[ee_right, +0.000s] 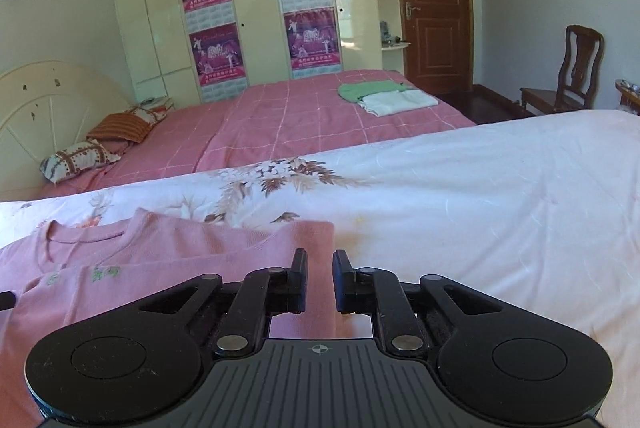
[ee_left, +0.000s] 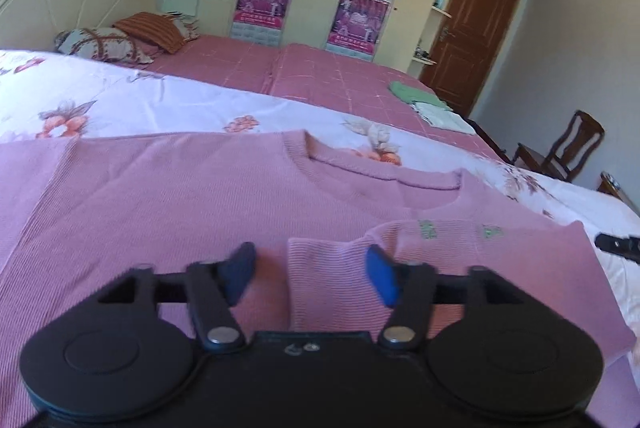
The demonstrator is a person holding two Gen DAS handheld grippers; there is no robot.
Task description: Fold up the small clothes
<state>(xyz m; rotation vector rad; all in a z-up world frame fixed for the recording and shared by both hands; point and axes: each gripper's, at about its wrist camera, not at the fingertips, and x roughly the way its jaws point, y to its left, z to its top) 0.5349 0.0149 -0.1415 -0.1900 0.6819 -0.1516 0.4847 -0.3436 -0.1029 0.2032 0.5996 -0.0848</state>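
Your pink ribbed sweater (ee_left: 168, 196) lies flat on the floral quilt (ee_right: 460, 188) of the bed, one sleeve folded across its chest. Your left hand-held gripper (ee_left: 310, 274) tilts down over that sleeve, released, pads clear of the knit. Your right hand-held gripper (ee_right: 320, 278) hangs over the sweater's edge, narrowly parted, grasping nothing.

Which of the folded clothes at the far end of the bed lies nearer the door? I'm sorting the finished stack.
The green garment. It lies on the door side of the pink checked sheet, and the white folded one sits in front of it, closer to the camera.
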